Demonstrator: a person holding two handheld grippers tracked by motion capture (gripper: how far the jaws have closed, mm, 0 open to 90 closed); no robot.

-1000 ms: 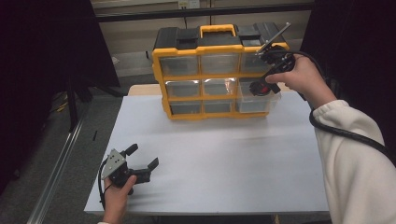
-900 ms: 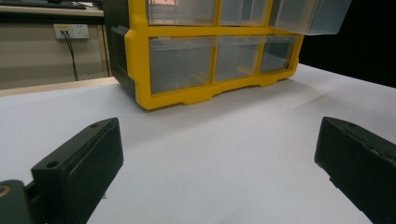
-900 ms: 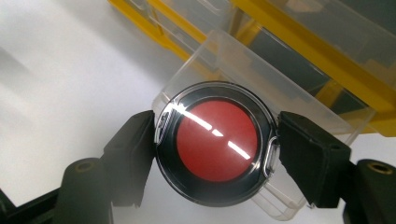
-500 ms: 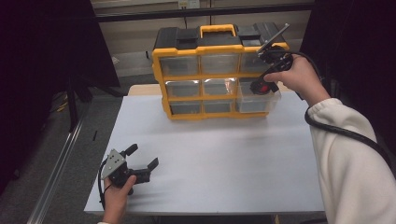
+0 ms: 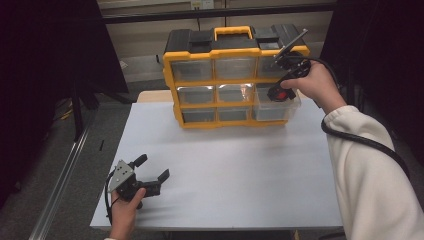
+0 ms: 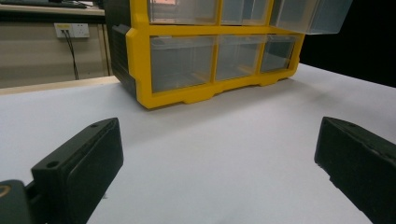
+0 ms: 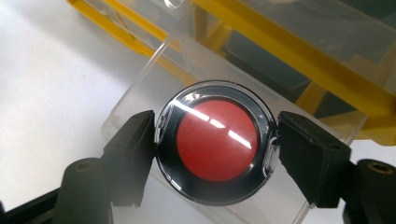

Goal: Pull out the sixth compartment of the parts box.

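One pulled-out drawer point(image 5: 278, 106); right tool point(image 7: 215, 144) pinches round red compact point(image 7: 215, 141) above; left tool point(image 5: 150, 169) spread.

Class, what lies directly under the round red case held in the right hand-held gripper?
The pulled-out clear drawer of the yellow organizer lies under the round red case. The case covers part of the drawer's inside.

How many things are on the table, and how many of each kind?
Yellow drawer cabinet: 1
Round case with a red middle, held over the pulled-out drawer: 1
Tools, left tool and right tool: 2
Total: 4
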